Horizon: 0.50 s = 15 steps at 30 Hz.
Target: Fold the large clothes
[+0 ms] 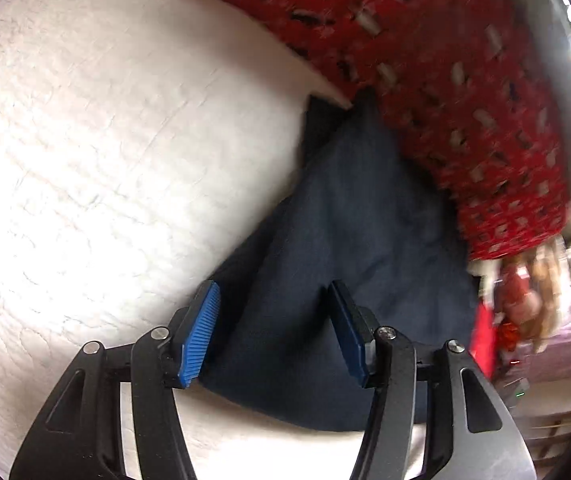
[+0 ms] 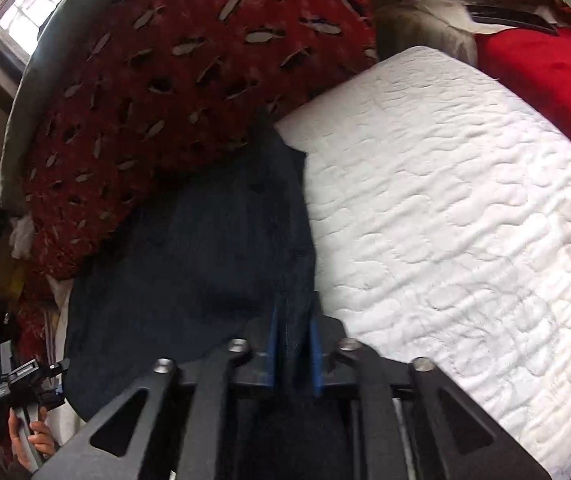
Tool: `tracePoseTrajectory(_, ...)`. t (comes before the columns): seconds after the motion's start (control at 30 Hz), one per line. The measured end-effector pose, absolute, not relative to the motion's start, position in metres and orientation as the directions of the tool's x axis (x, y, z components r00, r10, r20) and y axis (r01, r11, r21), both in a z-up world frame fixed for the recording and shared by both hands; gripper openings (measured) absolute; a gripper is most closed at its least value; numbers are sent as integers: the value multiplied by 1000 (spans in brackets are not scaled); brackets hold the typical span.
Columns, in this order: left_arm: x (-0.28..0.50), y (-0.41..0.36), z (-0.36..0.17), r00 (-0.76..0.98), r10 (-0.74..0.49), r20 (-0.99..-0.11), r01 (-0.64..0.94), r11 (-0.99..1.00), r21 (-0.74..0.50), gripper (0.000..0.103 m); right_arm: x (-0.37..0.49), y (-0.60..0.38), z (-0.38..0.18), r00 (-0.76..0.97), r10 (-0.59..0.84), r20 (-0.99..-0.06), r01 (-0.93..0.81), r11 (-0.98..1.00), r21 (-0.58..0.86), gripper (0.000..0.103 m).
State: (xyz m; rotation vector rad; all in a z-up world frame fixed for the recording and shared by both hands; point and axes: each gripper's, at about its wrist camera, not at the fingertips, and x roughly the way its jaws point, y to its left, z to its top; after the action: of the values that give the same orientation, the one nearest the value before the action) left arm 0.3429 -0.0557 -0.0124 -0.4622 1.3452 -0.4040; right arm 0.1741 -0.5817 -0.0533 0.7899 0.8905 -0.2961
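The far end of the dark navy cloth garment [image 1: 349,240] slips out of sight under the red blanket with black and grey dashes [image 1: 425,60], so its full shape can't be made out, and the clutter at four o'clock in the left view is a blur. The left gripper [image 1: 275,332] stands wide open over the garment, its blue ribbed pads [image 1: 201,332] apart; whether they touch the cloth I cannot tell. The right gripper [image 2: 294,350] is pinched tight on a fold of the navy garment [image 2: 205,260] at six o'clock. The cloth lies on the white quilted mattress [image 2: 465,220], with a plain red pillow [image 2: 545,68] at two o'clock.
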Motion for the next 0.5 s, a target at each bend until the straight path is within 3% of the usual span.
tracePoseTrajectory(0.1, 353, -55, 6, 203, -591, -781, 24, 800, -599, 54, 161, -582, -27, 658, -19, -753, 566, 671, 478, 31)
tracePoseTrajectory(0.27, 374, -71, 7, 183, -628, -756, 4, 770, -638, 55, 189, -546, 3, 707, 36, -706, 416, 786, 457, 47)
tracePoseTrajectory(0.5, 397, -80, -5, 200, -608, -768, -35, 779, -626, 55, 260, -477, 4, 679, 145, -720, 209, 902, 378, 46)
